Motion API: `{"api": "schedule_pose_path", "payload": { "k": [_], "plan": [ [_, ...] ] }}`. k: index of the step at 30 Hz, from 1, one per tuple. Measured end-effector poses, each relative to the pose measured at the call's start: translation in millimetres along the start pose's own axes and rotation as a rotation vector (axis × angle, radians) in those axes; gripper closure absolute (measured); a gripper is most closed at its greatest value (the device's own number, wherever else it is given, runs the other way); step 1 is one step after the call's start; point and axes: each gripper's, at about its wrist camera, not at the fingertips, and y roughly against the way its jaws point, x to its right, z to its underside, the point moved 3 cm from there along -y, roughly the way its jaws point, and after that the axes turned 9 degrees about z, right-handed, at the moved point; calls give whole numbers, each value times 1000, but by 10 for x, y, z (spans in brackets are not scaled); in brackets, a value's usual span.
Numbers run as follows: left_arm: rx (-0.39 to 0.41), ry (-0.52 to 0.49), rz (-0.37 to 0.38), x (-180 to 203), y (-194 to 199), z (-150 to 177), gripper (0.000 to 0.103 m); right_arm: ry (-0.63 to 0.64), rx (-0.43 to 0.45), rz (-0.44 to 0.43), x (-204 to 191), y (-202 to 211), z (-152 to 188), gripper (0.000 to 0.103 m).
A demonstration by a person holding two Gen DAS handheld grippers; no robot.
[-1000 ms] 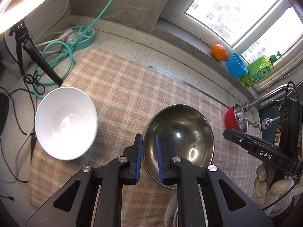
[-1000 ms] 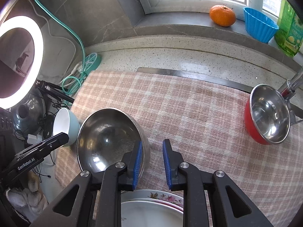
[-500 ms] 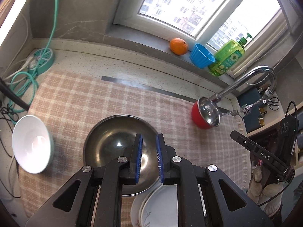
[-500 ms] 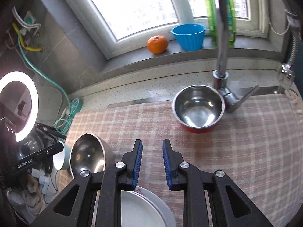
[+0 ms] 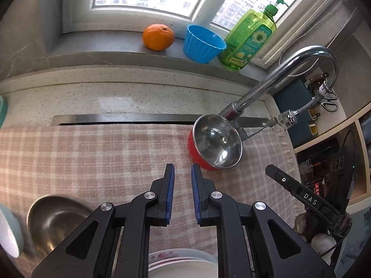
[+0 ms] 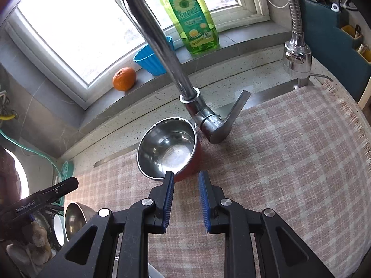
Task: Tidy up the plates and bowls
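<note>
A small steel bowl with a red outside [image 5: 216, 147] [image 6: 169, 147] stands on the checked cloth by the tap base. My left gripper [image 5: 182, 173] is open and empty, just left of it. My right gripper [image 6: 184, 178] is open and empty, its left finger at the bowl's near rim. A big steel bowl [image 5: 55, 217] [image 6: 74, 217] sits at the lower left, with a white bowl [image 5: 9, 236] [image 6: 59, 228] beside it. Stacked plates [image 5: 183, 264] lie under the left gripper.
The chrome tap [image 5: 285, 69] [image 6: 162, 53] arches over the red bowl. An orange [image 5: 158, 37], a blue cup [image 5: 203, 44] and a green soap bottle [image 5: 250, 37] stand on the window sill. The checked cloth [image 6: 289, 162] covers the sink.
Both grippers have swung right, away from the big steel bowl and toward the red steel bowl by the tap. Both stay open and empty.
</note>
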Motion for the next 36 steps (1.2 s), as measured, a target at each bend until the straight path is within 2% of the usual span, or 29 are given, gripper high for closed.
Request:
{"api": "schedule_pose_path", "payload": {
  "k": [5,8,15,20,36],
  "plan": [
    [-49,-3,-10,26,-334,-165,90,-50,-27,-31,74,-187,-108,83],
    [-85,18,13,-11,-514,-264,90,-83,-51,-57,97,-297,-170,83],
    [-122,10,-27,-55,-825,-422,90,-143,-101,-93,109,-558,-268,83],
    [-133,0,-60,-96,-944,-478,90,-170,-125,-95,95,-702,-274,83],
    [-153,11,-31,-182,-1057,-562,90,-175,-164,-56,110,-938,-306,85]
  ]
}}
